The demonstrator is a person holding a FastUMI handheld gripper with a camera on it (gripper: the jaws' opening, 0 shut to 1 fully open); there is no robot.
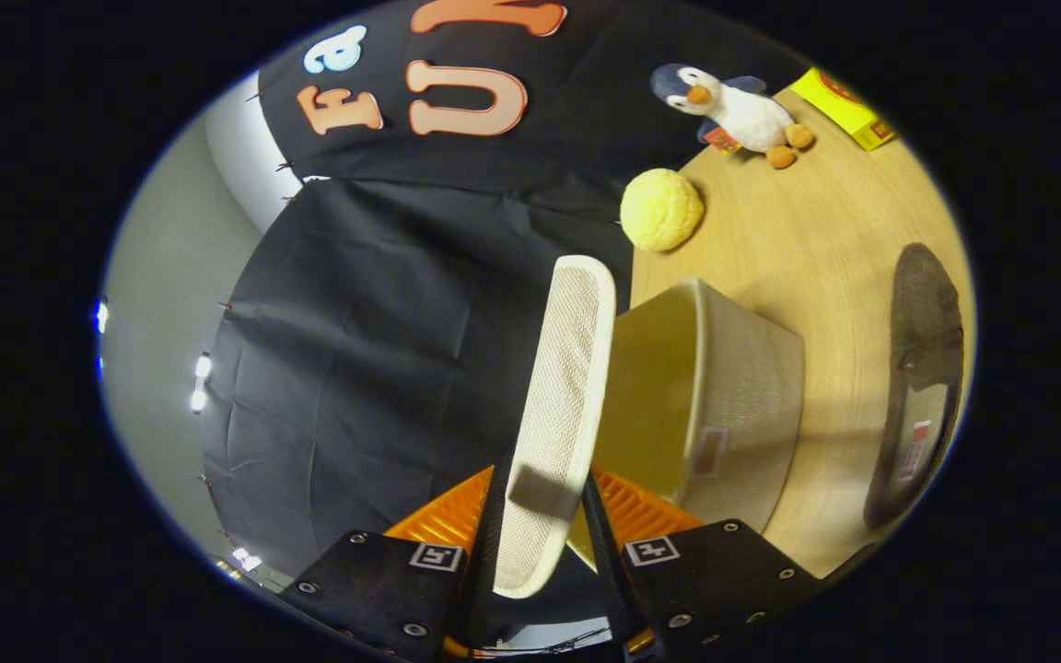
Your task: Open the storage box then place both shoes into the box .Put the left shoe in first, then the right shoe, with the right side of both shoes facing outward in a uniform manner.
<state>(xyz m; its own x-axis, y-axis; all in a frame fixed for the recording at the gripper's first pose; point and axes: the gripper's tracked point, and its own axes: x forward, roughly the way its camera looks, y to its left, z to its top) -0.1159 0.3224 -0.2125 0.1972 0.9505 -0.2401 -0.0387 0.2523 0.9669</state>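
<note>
The lid [553, 405] is clamped edgewise between the tongs [542, 534] and held clear of the storage box [742, 405], so its opening is exposed for shoes.

Surface [825, 239]: light wood-grain top, seen tilted. On it, directly: open storage box [742, 405], beige fabric, standing just ahead of jaws and to one side; its lid [558, 405] sticks up betw. jaws, both fingers pressing on it. Beyond box: round yellow bun-like thing [661, 209], near surface edge by black cloth. Farther on: plush penguin [738, 109], lying down; yellow flat pkg [844, 106] beside it. One dark shoe [922, 378] beside box, apart from it, sole label showing.
</note>
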